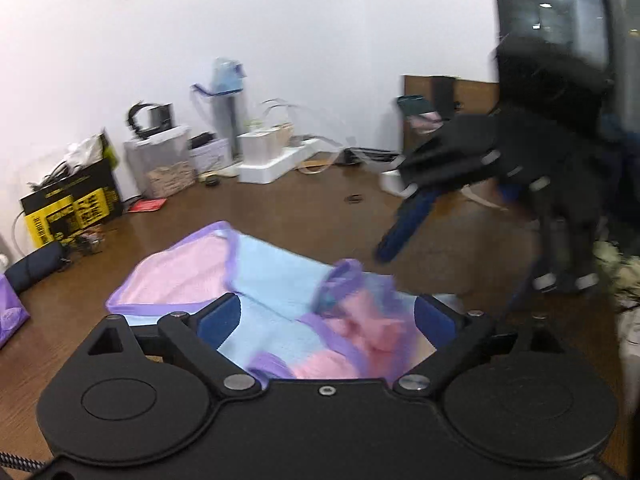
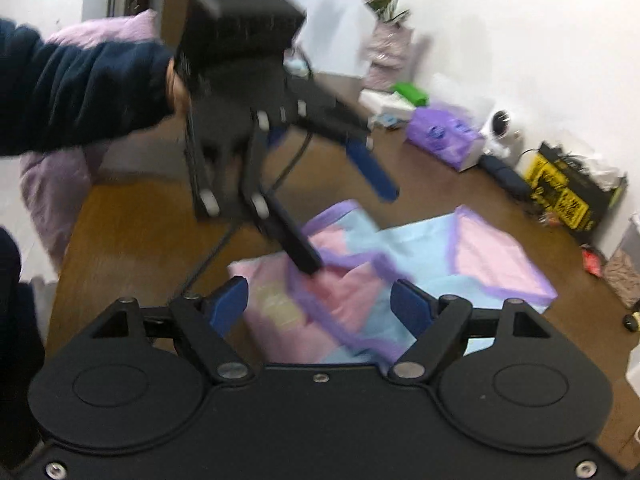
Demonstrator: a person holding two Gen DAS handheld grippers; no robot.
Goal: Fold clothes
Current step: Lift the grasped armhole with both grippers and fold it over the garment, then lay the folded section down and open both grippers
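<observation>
While the left wrist view looks down its own fingers, the left tool (image 1: 326, 320) stands with fingers wide apart and nothing between them, hovering just over the near, rumpled end of the garment (image 1: 256, 280), a pink and light-blue piece with purple trim that lies on the brown bench (image 1: 280, 208). Its far part at 11 o'clock lies flat, which suggests that side is already laid out and the bunched part under the tool is what needs work. At 2 o'clock the right tool (image 1: 390, 236) hangs above the bench, apart from the cloth, blurred. From the right wrist view, the right tool (image 2: 318, 304) is likewise spread and empty above the garment (image 2: 420, 256), whose folded corner lies at 1 o'clock. At 12 o'clock the left tool (image 2: 352, 236) points down, one finger at the purple hem; actual contact is unclear through blur.
</observation>
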